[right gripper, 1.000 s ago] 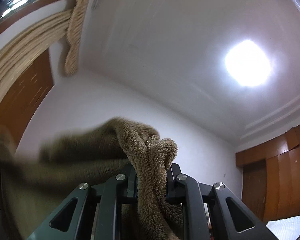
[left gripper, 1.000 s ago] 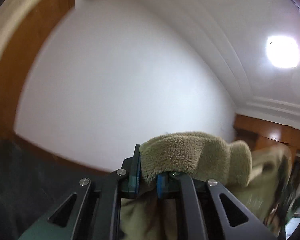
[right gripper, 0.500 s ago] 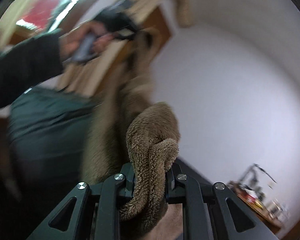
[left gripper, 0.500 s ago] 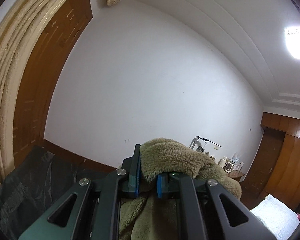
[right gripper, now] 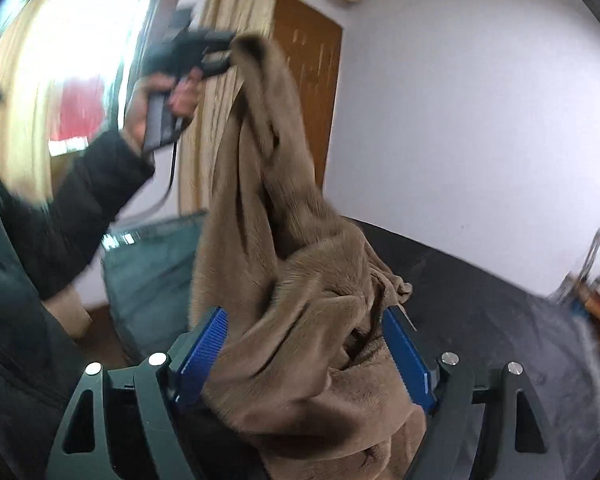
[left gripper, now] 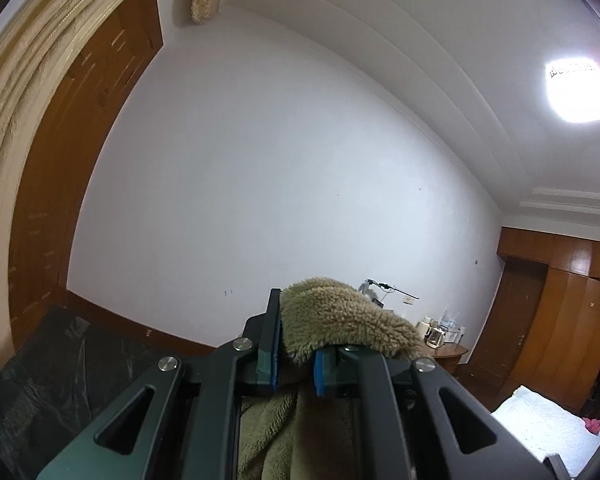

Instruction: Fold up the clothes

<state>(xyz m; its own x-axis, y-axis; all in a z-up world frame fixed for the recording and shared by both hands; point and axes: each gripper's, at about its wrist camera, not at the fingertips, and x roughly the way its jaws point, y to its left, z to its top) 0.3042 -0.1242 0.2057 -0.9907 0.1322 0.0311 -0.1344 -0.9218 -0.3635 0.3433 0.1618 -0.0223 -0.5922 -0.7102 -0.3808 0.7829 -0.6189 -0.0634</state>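
R wrist view, L to R: person's left hand in a dark sleeve is raised at upper left in front of a bright window and beige curtain. It grips the left tongs, clenched on a top corner of the brown fleece garment. Garment hangs down from there in a long drape, w/ its lower bulk bunched between the fingers of the right tongs. Those jaws have just been opening and now stand released, blue pads wide apart, fabric loose between them. Dark bed cover lies behind & to the R, below a white wall.

L wrist view: left tongs pinch a fleece fold; rest hangs below. Wooden wardrobe far R.
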